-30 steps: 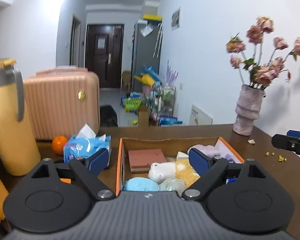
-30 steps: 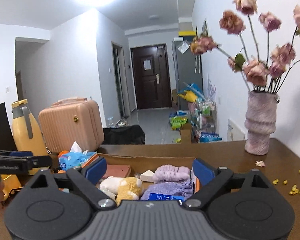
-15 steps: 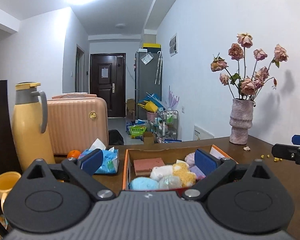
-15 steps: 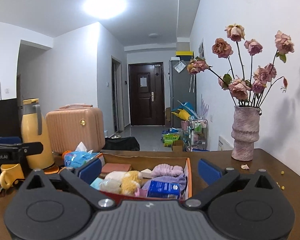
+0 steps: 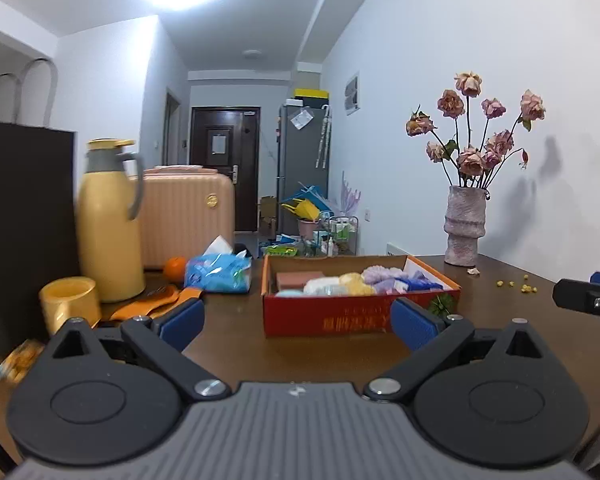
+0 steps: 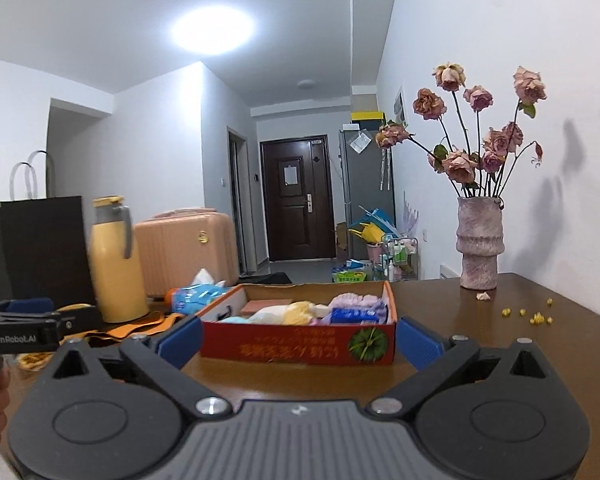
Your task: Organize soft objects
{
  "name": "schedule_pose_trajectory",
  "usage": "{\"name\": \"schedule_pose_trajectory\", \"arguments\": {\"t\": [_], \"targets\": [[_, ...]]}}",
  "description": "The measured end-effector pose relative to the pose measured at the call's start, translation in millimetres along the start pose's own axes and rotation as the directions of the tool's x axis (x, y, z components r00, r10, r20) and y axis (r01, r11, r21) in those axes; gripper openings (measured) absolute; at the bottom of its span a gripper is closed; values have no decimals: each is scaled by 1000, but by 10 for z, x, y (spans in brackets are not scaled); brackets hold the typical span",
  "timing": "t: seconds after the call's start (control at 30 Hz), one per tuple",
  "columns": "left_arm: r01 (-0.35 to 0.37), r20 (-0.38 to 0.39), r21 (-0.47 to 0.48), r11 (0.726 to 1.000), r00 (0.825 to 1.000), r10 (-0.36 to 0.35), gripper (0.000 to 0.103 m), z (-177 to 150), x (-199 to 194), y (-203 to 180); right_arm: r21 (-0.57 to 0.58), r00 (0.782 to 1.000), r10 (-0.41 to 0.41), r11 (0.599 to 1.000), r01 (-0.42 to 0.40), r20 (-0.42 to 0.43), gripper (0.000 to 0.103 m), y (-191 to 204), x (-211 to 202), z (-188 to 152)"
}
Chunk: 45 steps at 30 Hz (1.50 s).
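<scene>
While both grippers hover above the brown table (image 5: 228, 344), each stands with its jaws spread wide and nothing between the blue pads. Left gripper (image 5: 296, 322): its pads flank the near wall of the red box (image 5: 340, 318) without touching it; the box lies just beyond the fingertips. Right gripper (image 6: 300, 340): equally wide, empty, its pads bracketing the same box (image 6: 300, 346) from the near side, apart from it. Box contents: soft items packed side by side, namely a pink block (image 5: 298, 279) at far left, a white piece (image 5: 324, 287), a yellow plush (image 5: 356, 282), a lilac towel (image 5: 380, 274) and a blue packet (image 5: 420, 280) at right. Left of the box lie a blue tissue pack (image 5: 218, 272) and an orange (image 5: 175, 268); farther left stand a yellow flask (image 5: 110, 220) and a yellow cup (image 5: 69, 300), with a pink suitcase (image 5: 188, 216) behind. At far right a vase (image 5: 465, 224) of dried roses stands on the table, with yellow crumbs (image 5: 518, 283) scattered near it. In the left view the right gripper's tip enters from the right edge (image 5: 588, 300); in the right view the left gripper's tip (image 6: 28, 326) shows at the left edge.
</scene>
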<state>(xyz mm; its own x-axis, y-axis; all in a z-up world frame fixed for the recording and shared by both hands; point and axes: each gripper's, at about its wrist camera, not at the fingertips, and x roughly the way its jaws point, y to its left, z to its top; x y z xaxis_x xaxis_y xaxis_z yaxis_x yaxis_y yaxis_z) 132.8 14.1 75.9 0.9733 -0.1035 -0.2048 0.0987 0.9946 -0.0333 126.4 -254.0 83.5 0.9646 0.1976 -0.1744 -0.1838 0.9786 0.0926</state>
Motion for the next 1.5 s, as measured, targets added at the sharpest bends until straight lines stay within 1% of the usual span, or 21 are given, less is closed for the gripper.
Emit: {"name": "schedule_pose_trajectory", "arguments": {"t": [0.03, 0.1, 0.13, 0.2, 0.3, 0.4, 0.43, 0.5, 0.6, 0.7, 0.87, 1.0, 1.2, 1.5], "targets": [[1, 3, 5, 1000, 1000, -1, 102, -42, -151, 3, -2, 1000, 10, 1000, -10, 4, 103, 44, -125, -46], [1, 37, 9, 1000, 999, -1, 103, -151, -475, 31, -20, 999, 45, 999, -44, 25, 103, 98, -346, -163], [-1, 54, 14, 1000, 999, 0, 103, -207, -616, 44, -22, 999, 43, 999, -42, 32, 103, 118, -432, -241], [-19, 62, 25, 1000, 998, 17, 103, -306, -828, 27, -42, 1000, 15, 999, -15, 0, 103, 187, -556, -395], [-18, 44, 53, 998, 999, 16, 103, -410, -986, -43, -35, 1000, 12, 999, -12, -9, 103, 290, -733, -592], [-10, 37, 68, 998, 999, 8, 103, -450, -1014, -111, -72, 998, 54, 996, -57, -43, 103, 385, -719, -652], [-10, 39, 70, 998, 999, 7, 103, -450, -1012, -116, -83, 998, 46, 995, -50, -50, 103, 408, -701, -646], [-10, 39, 62, 998, 999, 8, 103, -444, -1004, -118, -77, 999, 22, 997, -24, -33, 103, 435, -722, -650], [-18, 34, 45, 999, 999, 16, 103, -436, -981, -96, -75, 999, 41, 996, -43, -30, 103, 460, -745, -654], [-21, 40, 49, 999, 999, 19, 103, -445, -980, -95, -78, 999, 31, 996, -32, -16, 103, 459, -765, -653], [-16, 37, 52, 998, 999, 14, 103, -449, -961, -110, -62, 999, 25, 998, -26, -20, 103, 410, -748, -650], [-19, 41, 58, 998, 999, 17, 103, -451, -970, -107, -52, 999, 30, 998, -32, -22, 103, 405, -746, -659], [-23, 39, 54, 998, 999, 21, 103, -446, -959, -90, -68, 999, 39, 997, -41, -23, 103, 453, -733, -673], [-20, 39, 55, 998, 999, 18, 103, -458, -960, -83, -55, 999, 29, 998, -31, -22, 103, 427, -726, -670]]}}
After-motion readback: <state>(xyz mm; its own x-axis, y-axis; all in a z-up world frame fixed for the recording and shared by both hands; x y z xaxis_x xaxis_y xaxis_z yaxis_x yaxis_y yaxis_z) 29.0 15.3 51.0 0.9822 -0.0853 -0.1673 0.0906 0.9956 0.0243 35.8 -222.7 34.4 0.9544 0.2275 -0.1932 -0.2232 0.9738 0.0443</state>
